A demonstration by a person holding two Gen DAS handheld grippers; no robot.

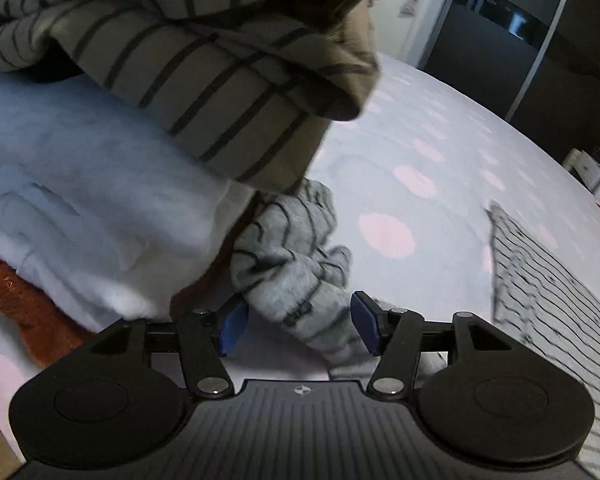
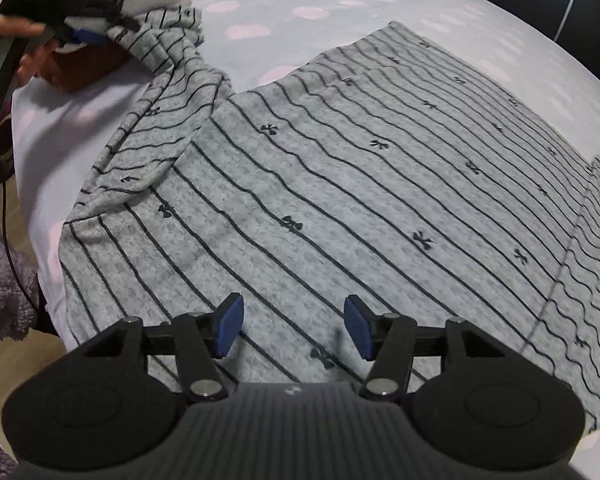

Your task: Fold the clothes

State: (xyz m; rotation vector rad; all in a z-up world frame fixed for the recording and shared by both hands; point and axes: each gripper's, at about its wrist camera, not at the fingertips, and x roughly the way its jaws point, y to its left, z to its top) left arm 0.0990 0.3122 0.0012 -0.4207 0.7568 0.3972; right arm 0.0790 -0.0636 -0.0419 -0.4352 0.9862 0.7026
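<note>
A grey shirt (image 2: 340, 184) with thin dark stripes and small bows lies spread flat on the bed. Its left sleeve (image 2: 168, 92) runs up toward a pile of clothes. My right gripper (image 2: 294, 326) hovers open just above the shirt's near hem, with nothing between its blue pads (image 2: 230, 326). In the left wrist view, the crumpled end of the sleeve (image 1: 296, 276) lies between the jaws of my left gripper (image 1: 299, 326), which stands open with its pads not pressing the cloth. The right wrist view also shows the left gripper (image 2: 85, 35), held by a hand (image 2: 8, 30), at the sleeve's end.
A pile of clothes sits beside the sleeve: a beige striped garment (image 1: 220, 80) on top, a white fleece (image 1: 80, 200) and a rust-brown piece (image 1: 12, 292) beneath. The lilac bedsheet (image 1: 420, 140) has pink dots. A dark wardrobe (image 1: 540, 60) stands beyond. A purple fluffy item (image 2: 0, 292) lies off the bed's left edge.
</note>
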